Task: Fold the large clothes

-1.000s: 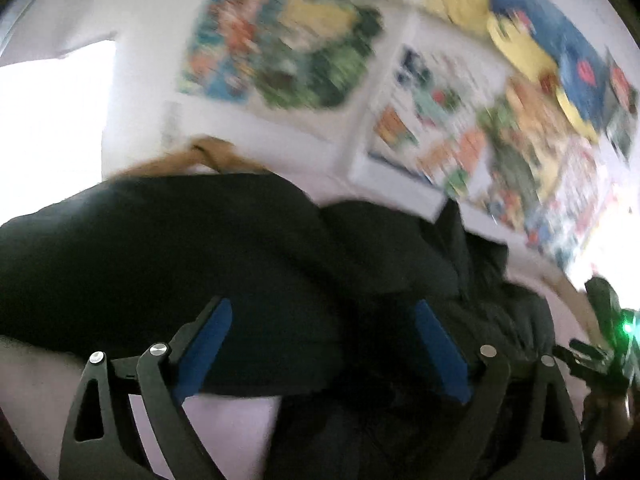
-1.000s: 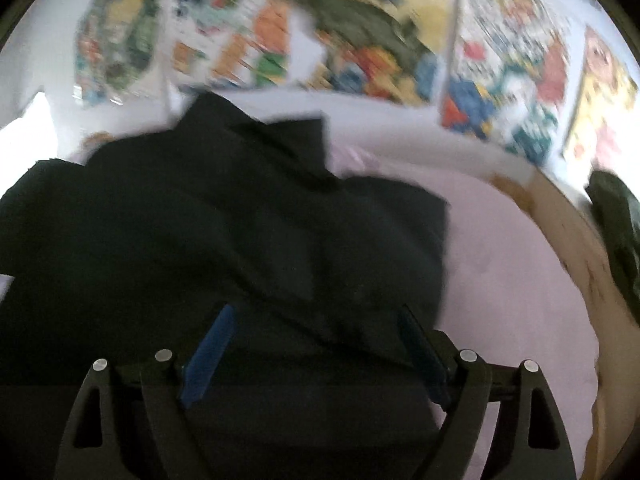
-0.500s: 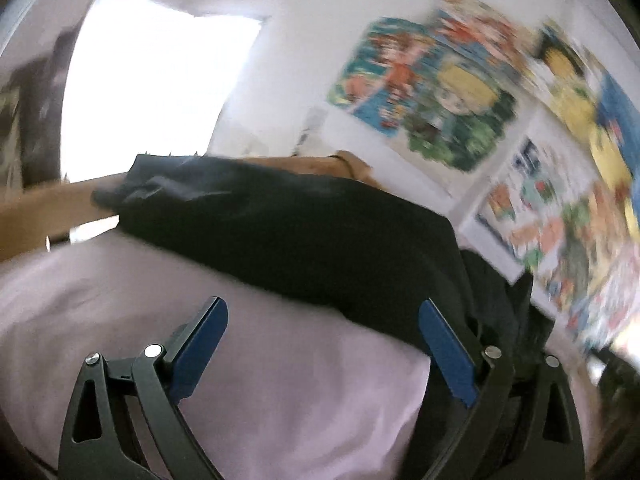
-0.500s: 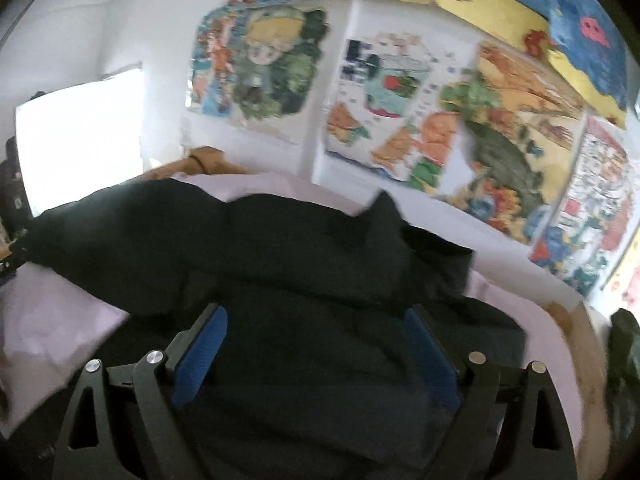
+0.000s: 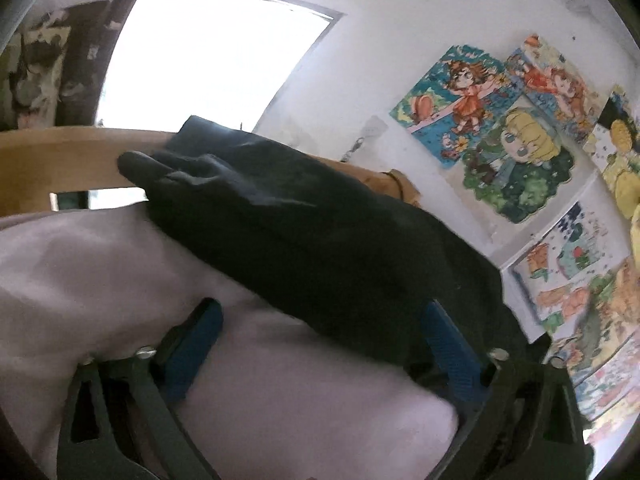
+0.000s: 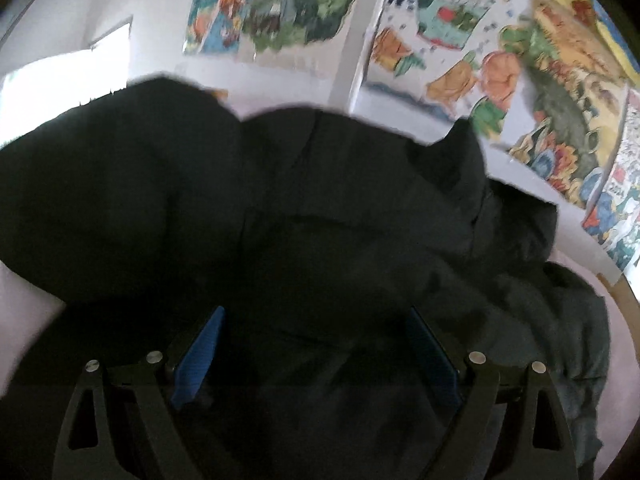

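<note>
A large black garment [image 5: 304, 232] lies spread on a bed with a pale pink sheet [image 5: 100, 264]. In the left wrist view one long part of it reaches to the wooden bed frame at the upper left. My left gripper [image 5: 320, 344] is open, over the pink sheet at the garment's near edge, holding nothing. In the right wrist view the black garment [image 6: 280, 220] fills most of the frame in rumpled folds. My right gripper [image 6: 316, 348] is open just above the cloth, holding nothing.
A wooden bed frame [image 5: 52, 160] runs along the far side. A white wall with colourful cartoon posters [image 5: 500, 128] stands behind the bed; the posters [image 6: 460, 40] also show in the right wrist view. A bright window [image 5: 208, 52] is at the upper left.
Both views have swung left along the bed. The left gripper moved off the garment's middle to its near edge over the pink sheet. The right gripper stays over the garment. Both stay open.
</note>
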`<action>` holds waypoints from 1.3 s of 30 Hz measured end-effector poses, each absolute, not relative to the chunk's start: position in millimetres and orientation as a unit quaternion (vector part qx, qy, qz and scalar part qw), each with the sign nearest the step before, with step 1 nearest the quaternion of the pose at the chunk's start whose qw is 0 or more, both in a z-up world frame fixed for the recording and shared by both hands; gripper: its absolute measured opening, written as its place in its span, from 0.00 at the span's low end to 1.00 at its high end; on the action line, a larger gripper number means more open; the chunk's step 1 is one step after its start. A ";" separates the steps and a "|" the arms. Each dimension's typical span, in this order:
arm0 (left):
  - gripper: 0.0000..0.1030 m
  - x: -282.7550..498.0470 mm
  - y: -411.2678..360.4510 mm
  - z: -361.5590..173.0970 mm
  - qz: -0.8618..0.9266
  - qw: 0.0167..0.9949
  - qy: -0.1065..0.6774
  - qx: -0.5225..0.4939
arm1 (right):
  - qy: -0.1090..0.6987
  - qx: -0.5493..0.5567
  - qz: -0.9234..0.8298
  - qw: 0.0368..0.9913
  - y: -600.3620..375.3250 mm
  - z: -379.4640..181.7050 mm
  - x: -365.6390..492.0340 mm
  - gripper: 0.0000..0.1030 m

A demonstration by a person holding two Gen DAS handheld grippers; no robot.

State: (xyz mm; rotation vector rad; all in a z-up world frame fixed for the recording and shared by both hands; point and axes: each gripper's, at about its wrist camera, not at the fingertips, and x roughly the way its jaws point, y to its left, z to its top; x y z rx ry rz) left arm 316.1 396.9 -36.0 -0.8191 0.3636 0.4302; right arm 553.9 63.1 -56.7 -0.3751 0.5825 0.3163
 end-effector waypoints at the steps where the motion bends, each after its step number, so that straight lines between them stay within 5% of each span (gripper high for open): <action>1: 0.98 317.3 397.0 -37.2 0.204 0.879 0.172 -0.396 | 0.278 -0.186 0.153 0.930 63.9 -61.2 553.7 0.93; 8: 0.96 307.5 400.9 -37.7 0.183 0.885 0.129 -0.409 | 0.277 -0.186 0.156 0.930 60.7 -77.7 561.0 1.00; 11: 0.72 305.5 399.6 -37.9 0.204 0.885 0.122 -0.400 | 0.281 -0.175 0.164 0.929 57.7 -80.8 561.6 1.00; 13: 0.45 309.1 401.1 -40.6 0.219 0.880 0.132 -0.399 | 0.281 -0.173 0.166 0.929 57.6 -81.6 560.8 1.00; 19: 0.14 312.6 409.7 -40.0 0.231 0.875 0.114 -0.409 | 0.281 -0.170 0.167 0.930 57.5 -82.4 561.3 1.00; 27: 0.08 312.5 386.8 1.7 0.204 0.929 0.057 -0.303 | 0.275 -0.145 0.176 0.934 49.6 -76.5 560.8 1.00; 39: 0.05 322.7 289.8 100.1 0.051 0.990 -0.040 -0.122 | 0.323 -0.096 0.190 0.922 -46.8 22.4 541.2 1.00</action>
